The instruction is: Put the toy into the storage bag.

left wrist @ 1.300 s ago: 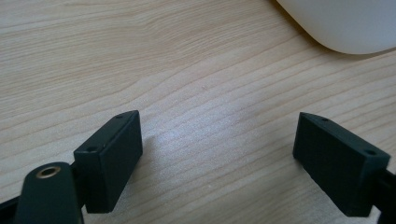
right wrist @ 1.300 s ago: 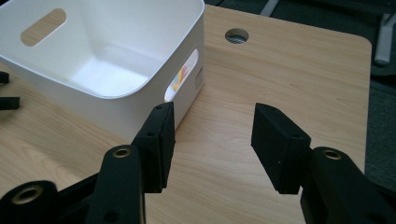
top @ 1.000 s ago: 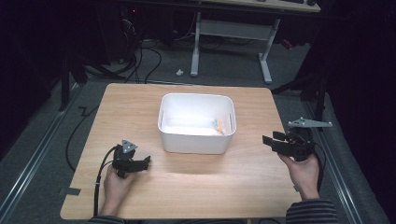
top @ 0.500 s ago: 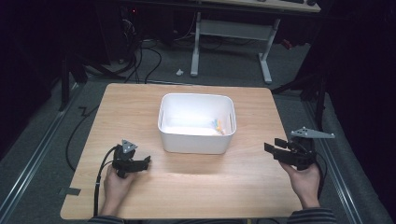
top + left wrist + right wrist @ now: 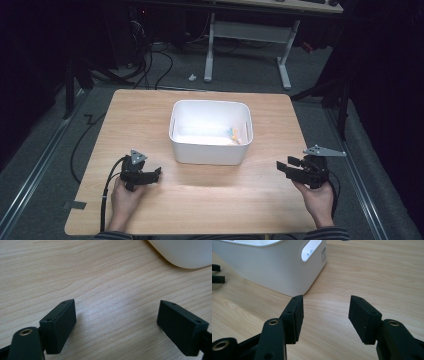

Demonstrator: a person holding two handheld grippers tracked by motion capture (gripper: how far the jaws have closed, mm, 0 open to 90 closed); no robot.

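A white plastic bin (image 5: 210, 149) stands in the middle of the wooden table (image 5: 150, 115), with a small yellow and blue item (image 5: 233, 134) inside at its right end. My left gripper (image 5: 156, 173) rests low on the table to the bin's front left. Its jaws are open over bare wood (image 5: 117, 320), with the bin's corner (image 5: 185, 252) just ahead. My right gripper (image 5: 283, 167) is held near the table's right front, pointing left toward the bin (image 5: 274, 267). Its jaws (image 5: 325, 315) have just been opening and nothing is between them.
The table's right edge (image 5: 310, 165) runs close beside my right hand. Cables trail off the left edge onto the grey floor (image 5: 75, 150). A desk frame (image 5: 250, 35) stands beyond the far edge. My left gripper's tips (image 5: 217, 273) show far left in the right gripper view.
My right gripper has sunk toward the table and come a little nearer the front edge. Its jaws stand slightly wider. My left gripper has stayed in place.
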